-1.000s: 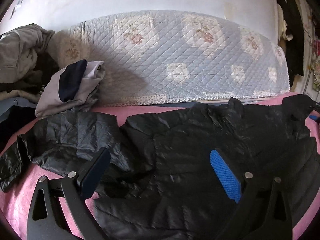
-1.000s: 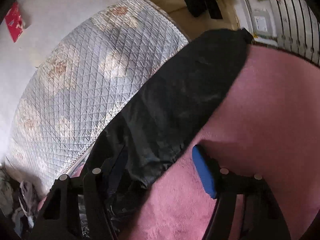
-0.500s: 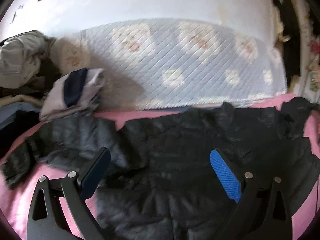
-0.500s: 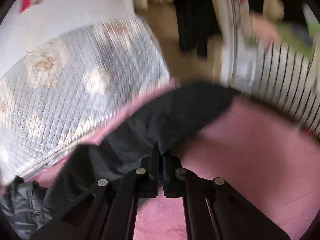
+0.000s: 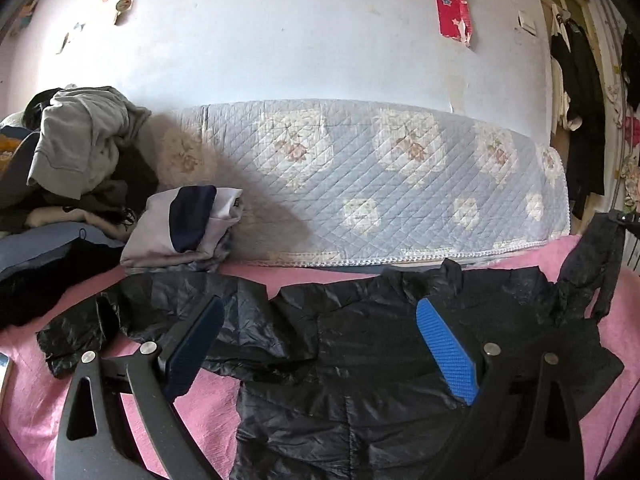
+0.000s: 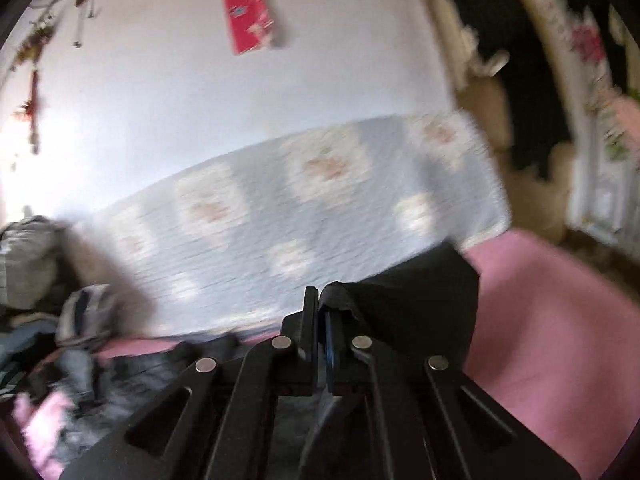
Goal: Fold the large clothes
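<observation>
- The black jacket lies spread flat on the pink bed cover, filling the near middle of your left wrist view.
- Its fabric is thin, glossy and crinkled, with faint quilted seams that catch the light as grey streaks.
- One sleeve stretches out flat to the left, its cuff end crumpled near the left edge of the cover.
- The collar sits at the far edge of the jacket, just short of the quilt.
- The other sleeve, on the right, is lifted off the bed and hangs up towards the right edge of that view.
- Your right gripper has its fingers pressed together, pinching the black sleeve fabric, which drapes to the right of the fingertips. This view is blurred.
- Your left gripper hovers over the body of the jacket with its fingers spread wide; the blue pads touch nothing.
- Beyond the jacket, a pale blue quilt with floral patches stands along the far side of the bed against a white wall.
- A folded grey and navy garment sits at the far left, just beyond the flat sleeve.
- Behind it is a loose heap of clothes.
- A red paper strip hangs on the wall, upper right.
- Dark clothes hang at the far right.
</observation>
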Demonstrator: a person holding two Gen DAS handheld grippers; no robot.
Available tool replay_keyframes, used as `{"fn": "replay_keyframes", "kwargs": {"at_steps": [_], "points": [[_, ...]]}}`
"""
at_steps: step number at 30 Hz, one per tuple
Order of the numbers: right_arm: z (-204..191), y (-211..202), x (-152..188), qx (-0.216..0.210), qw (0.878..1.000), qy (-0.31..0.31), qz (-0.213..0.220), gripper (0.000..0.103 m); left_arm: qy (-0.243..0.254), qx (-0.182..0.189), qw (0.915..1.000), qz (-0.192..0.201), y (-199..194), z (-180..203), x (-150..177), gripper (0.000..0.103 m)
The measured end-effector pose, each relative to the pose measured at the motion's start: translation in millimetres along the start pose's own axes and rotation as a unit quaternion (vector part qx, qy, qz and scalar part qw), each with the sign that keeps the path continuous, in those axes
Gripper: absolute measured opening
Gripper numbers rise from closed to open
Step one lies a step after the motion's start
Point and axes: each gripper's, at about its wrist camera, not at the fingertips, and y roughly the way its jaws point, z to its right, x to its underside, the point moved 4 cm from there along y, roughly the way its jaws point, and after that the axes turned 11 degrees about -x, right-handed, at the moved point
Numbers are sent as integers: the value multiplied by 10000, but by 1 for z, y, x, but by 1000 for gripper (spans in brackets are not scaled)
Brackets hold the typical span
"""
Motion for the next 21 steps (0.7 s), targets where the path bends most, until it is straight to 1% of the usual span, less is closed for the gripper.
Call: {"fn": "replay_keyframes", "kwargs": {"at_steps": [4,7,9,11,14,15,17,18,19,20,21], "points": [[-38,31,42,-673,9956,-5,-648,3,17,18,10000,2,2,-1,2,96],[-63,57,71,-950,9894,-117,-1089,3,75,93,9999,-34,3,4,4,96],[-81,75,92,-1003,9846,-322,-1393,3,126,129,9998,-25,3,7,7,96],[-91,84,109,-917,9828,-451,-1540,3,149,158,9998,11,3,8,8,96],[-90,99,126,-911,9795,-277,-1776,3,150,159,9998,-21,4,9,9,96],[-89,106,134,-908,9755,-262,-1988,4,151,170,9997,-42,5,9,10,96],[-87,114,146,-793,9673,-336,-2385,12,168,177,9997,-85,7,10,12,96],[-85,115,151,-715,9645,-397,-2512,16,178,176,9996,-104,9,10,13,96],[-84,113,154,-702,9634,-418,-2552,29,185,166,9996,-119,9,10,14,96],[-83,111,156,-706,9624,-389,-2594,52,190,160,9996,-132,10,10,15,96],[-81,110,159,-636,9619,-253,-2648,64,193,165,9996,-147,11,11,15,96]]}}
